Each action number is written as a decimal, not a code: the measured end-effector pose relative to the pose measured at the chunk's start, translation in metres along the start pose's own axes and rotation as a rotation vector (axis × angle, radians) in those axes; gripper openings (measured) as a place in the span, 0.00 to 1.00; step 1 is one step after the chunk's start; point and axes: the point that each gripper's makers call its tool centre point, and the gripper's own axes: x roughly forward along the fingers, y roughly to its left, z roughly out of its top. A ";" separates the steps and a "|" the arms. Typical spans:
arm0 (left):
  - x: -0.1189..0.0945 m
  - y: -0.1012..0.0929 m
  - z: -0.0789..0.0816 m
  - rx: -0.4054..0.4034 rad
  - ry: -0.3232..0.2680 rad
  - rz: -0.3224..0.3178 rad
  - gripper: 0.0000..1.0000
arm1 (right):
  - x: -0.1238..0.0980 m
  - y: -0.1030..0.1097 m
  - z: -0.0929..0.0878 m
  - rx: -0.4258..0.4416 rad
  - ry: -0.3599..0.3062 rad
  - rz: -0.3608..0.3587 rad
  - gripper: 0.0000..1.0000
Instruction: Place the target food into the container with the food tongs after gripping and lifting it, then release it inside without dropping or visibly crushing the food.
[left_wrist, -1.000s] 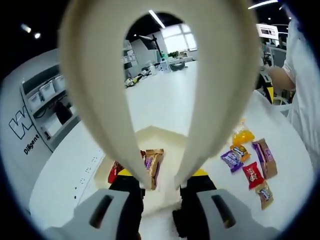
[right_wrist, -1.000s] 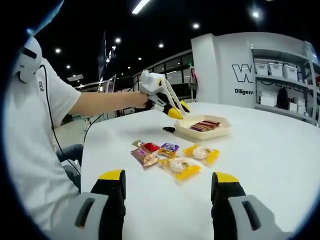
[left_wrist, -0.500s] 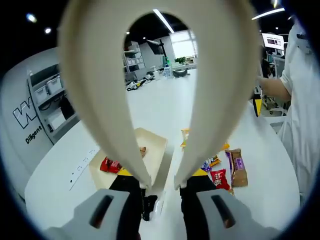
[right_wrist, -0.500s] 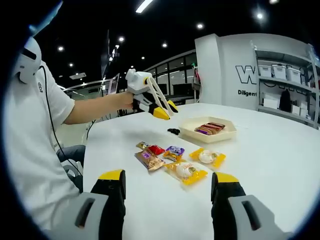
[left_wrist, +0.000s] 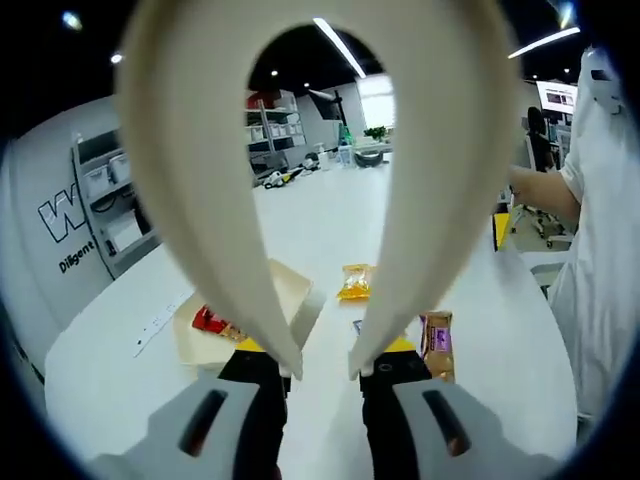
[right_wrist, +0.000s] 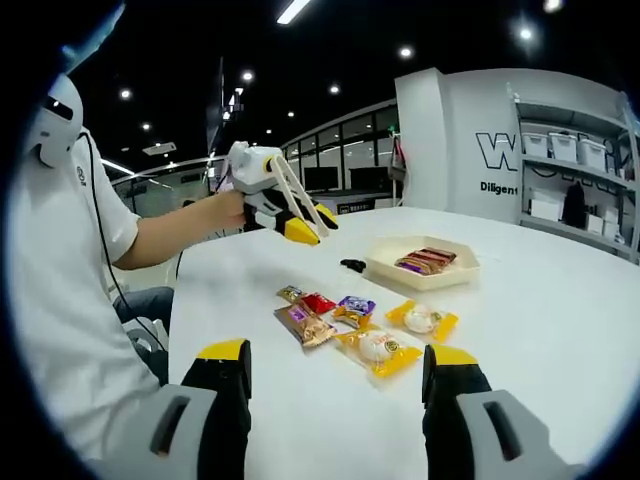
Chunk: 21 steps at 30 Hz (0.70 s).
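1. We held the food tongs (left_wrist: 200, 200) clamped between the jaws of the left gripper (left_wrist: 322, 360). Their two cream arms stood slightly apart with nothing between them.
2. The right gripper (right_wrist: 340, 375) hung released and empty over the table (right_wrist: 560, 320), at 6 o'clock from the loose packets (right_wrist: 330, 315).
3. The food to move lay flat on the table. We could not tell which packet was the target.
4. The container (right_wrist: 385, 268) sat near the packets, at 2 o'clock from them in the right gripper view, with several bars inside (leaving room, we judged).
5. To do the step well, we judged we should:
   - bring the tongs down over one packet, such as the yellow packet (left_wrist: 355, 283);
   - straddle its short sides;
   - squeeze only until it lifted, since the soft filling could crush;
   - carry it level and open the tongs low inside the walls.
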 end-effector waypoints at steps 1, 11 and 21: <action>-0.001 -0.002 0.000 -0.002 -0.001 0.003 0.25 | 0.000 0.000 0.000 -0.001 0.000 0.000 0.69; -0.006 -0.023 0.002 -0.017 -0.029 0.018 0.25 | 0.002 0.004 -0.003 0.001 0.001 0.005 0.69; -0.004 -0.037 -0.001 -0.043 -0.045 0.018 0.26 | 0.001 0.008 0.001 -0.015 -0.031 0.023 0.70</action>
